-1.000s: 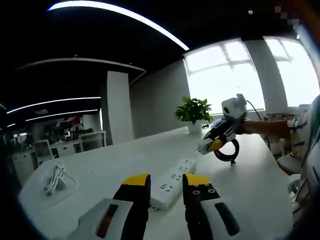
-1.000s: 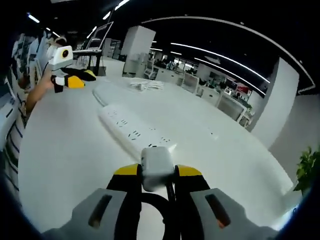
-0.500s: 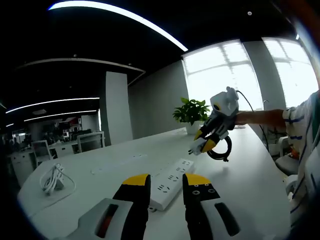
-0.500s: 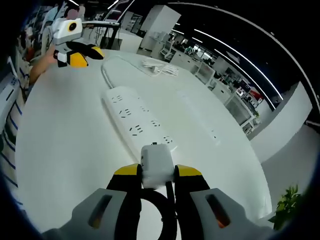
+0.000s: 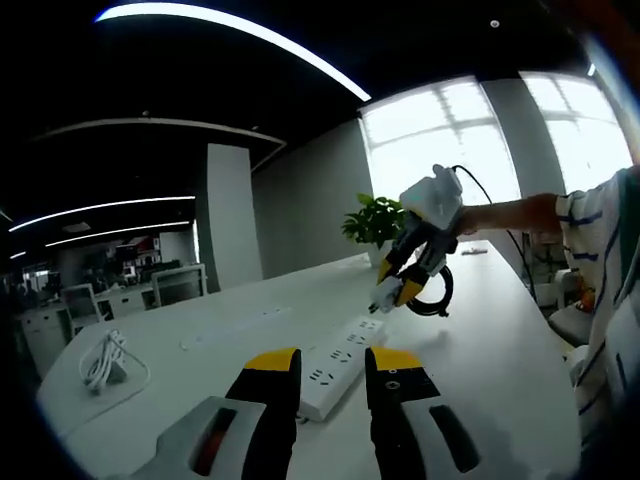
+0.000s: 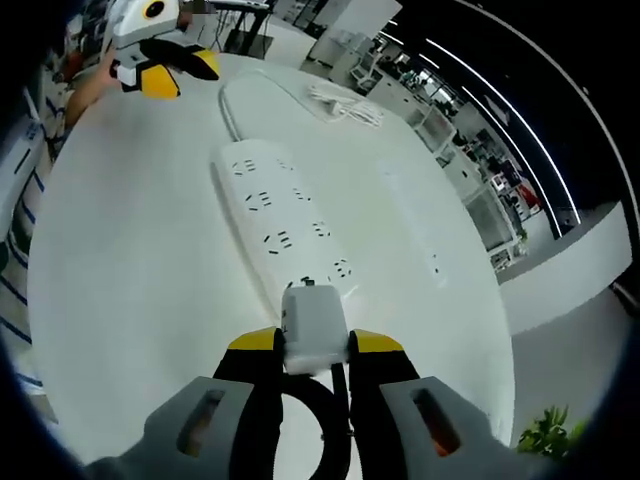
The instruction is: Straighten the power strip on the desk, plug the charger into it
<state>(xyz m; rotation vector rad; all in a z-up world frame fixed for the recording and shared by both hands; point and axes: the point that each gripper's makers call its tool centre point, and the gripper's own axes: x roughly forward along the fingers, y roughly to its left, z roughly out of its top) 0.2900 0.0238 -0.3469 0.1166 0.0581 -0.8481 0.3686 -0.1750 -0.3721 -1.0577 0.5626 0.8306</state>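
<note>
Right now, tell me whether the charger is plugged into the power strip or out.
Out. The charger sits clamped in the right gripper, held above the power strip, apart from its sockets.

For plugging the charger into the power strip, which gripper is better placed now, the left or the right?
The right. The right gripper is shut on the white charger and hangs just over the near end of the power strip. The left gripper is open and holds nothing, at the strip's other end.

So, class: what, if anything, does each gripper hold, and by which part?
The right gripper holds the white charger by its two sides, its black cable looped beneath. The left gripper holds nothing; the power strip lies beyond its open jaws.
</note>
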